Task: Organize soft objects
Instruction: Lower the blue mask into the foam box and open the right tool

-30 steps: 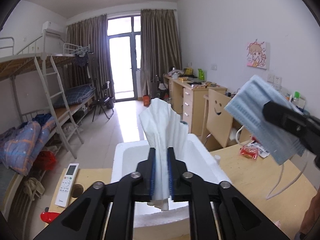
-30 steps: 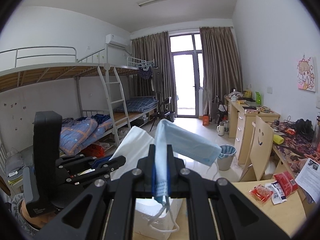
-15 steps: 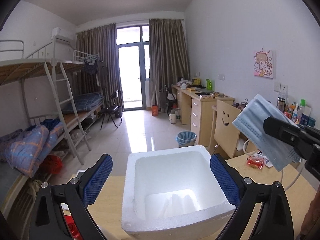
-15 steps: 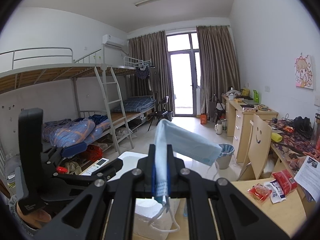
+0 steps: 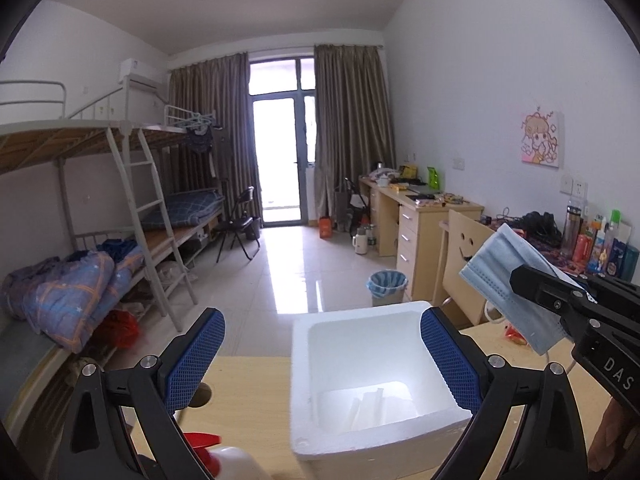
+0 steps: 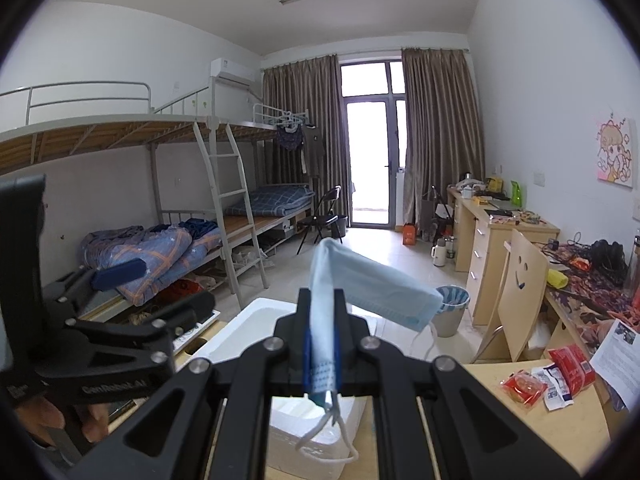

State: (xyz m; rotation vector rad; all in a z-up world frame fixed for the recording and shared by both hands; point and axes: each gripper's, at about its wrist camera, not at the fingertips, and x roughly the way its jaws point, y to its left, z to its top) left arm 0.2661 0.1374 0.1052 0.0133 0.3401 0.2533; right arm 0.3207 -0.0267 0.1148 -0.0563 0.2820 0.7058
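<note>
A white foam box [image 5: 304, 364] stands on the wooden table, and a white tissue [image 5: 372, 404] lies on its bottom. My left gripper [image 5: 320, 360] is open and empty, held above the box's left side. My right gripper [image 6: 322, 340] is shut on a light blue face mask [image 6: 368, 292], whose ear loops hang below the fingers. In the left wrist view the mask [image 5: 504, 280] hangs to the right of the box, a little above its rim. The box [image 6: 256, 320] also shows under the right gripper.
A red-capped spray bottle [image 5: 224, 460] stands at the near left of the table [image 5: 248, 392]. Red snack packets [image 6: 560, 376] and a paper sheet [image 6: 620, 356] lie at the right. A wooden chair [image 6: 520, 292] and a bin [image 5: 386, 286] stand beyond the table.
My left gripper opened and let go of the white tissue, which now lies in the foam box. The gripper then shifted left. My right gripper still holds the mask.
</note>
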